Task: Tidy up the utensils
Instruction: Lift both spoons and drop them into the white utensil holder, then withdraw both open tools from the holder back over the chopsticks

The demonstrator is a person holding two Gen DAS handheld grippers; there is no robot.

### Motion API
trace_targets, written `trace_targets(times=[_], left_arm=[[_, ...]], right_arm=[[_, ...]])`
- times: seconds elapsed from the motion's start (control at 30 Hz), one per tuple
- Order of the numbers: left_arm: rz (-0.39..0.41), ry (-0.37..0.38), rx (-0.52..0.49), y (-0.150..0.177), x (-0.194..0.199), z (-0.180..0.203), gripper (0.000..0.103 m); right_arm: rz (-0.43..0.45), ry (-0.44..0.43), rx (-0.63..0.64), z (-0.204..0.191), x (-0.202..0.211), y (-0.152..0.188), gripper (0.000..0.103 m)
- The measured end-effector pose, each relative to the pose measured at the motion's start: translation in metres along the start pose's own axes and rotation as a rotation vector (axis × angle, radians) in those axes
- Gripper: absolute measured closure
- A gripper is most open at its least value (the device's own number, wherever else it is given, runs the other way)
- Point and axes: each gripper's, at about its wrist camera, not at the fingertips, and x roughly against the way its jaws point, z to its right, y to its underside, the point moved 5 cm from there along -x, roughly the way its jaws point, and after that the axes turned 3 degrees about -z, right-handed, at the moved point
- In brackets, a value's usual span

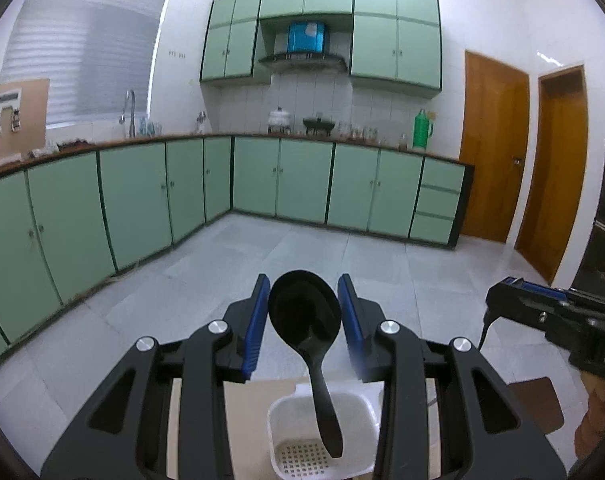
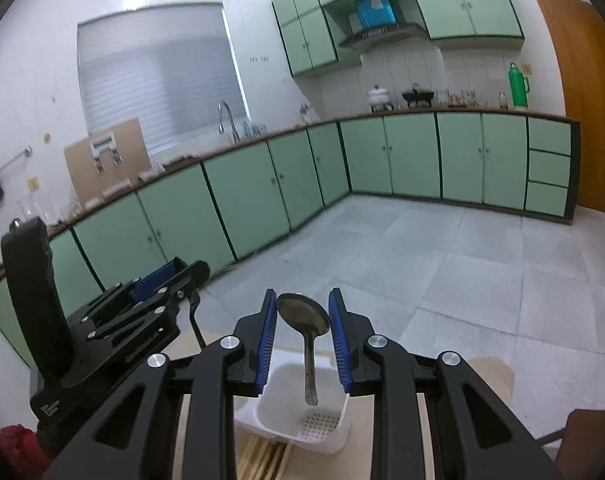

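My left gripper (image 1: 304, 280) is shut on the bowl of a black plastic spoon (image 1: 304, 316). The spoon's handle hangs down over a white perforated basket (image 1: 358, 412) on the table. In the right wrist view my right gripper (image 2: 302, 294) is shut on the bowl of a metal spoon (image 2: 302, 314), whose handle dangles above the same basket (image 2: 282, 384). Each gripper shows in the other's view: the right gripper (image 1: 502, 286) far right, the left gripper (image 2: 182, 268) at the left with the black handle (image 2: 194, 316) hanging from it.
The basket stands on a light wooden table (image 1: 254, 420), with wooden sticks (image 2: 262, 456) lying in front of it. A brown chair (image 2: 590, 424) sits at the right. Beyond are a tiled floor (image 1: 302, 248), green cabinets (image 1: 142, 192) and two wooden doors (image 1: 494, 152).
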Motion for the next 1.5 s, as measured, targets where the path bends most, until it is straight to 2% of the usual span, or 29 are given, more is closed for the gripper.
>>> trace_targets(times=[0.2,0.27,0.4,0.5,0.6,0.67,0.7,0.77,0.9,1.13,1.37,1.5], left_arm=[[-0.086,0.007,0.004,0.027,-0.022,-0.011,0.067],[-0.095,0.007,0.007,0.031,-0.021,-0.018,0.062],[-0.099,0.007,0.009,0.034,-0.011,-0.026,0.061],[-0.094,-0.002,0.001,0.036,0.004,-0.029,0.054],[-0.108,-0.02,-0.009,0.045,0.027,-0.033,0.046],[-0.124,-0.02,-0.007,0.057,0.044,-0.035,0.04],[-0.129,-0.016,-0.005,0.061,0.05,-0.035,0.035],[-0.155,0.006,-0.003,0.079,0.069,-0.036,0.031],[-0.223,0.007,0.006,0.121,0.096,-0.04,0.024],[-0.376,-0.002,0.005,0.202,0.127,-0.044,0.023],[-0.451,-0.026,-0.017,0.249,0.154,-0.047,0.023],[-0.485,-0.047,-0.044,0.269,0.163,-0.046,0.023]], right_arm=[[-0.071,-0.005,-0.02,0.006,-0.023,0.024,0.077],[-0.089,-0.003,-0.023,0.008,-0.026,0.029,0.076],[-0.084,0.008,-0.03,0.011,-0.02,0.031,0.072],[-0.067,0.02,-0.044,0.012,-0.008,0.032,0.059],[-0.048,0.04,-0.058,0.016,0.01,0.039,0.039],[-0.043,0.062,-0.073,0.018,0.024,0.05,0.021],[-0.037,0.069,-0.083,0.018,0.032,0.058,0.019],[-0.046,0.082,-0.089,0.016,0.044,0.075,0.011],[-0.094,0.098,-0.098,0.012,0.063,0.117,0.008],[-0.223,0.105,-0.091,-0.005,0.084,0.191,0.008],[-0.287,0.11,-0.067,-0.02,0.098,0.243,0.008],[-0.326,0.141,-0.006,-0.033,0.096,0.264,0.009]])
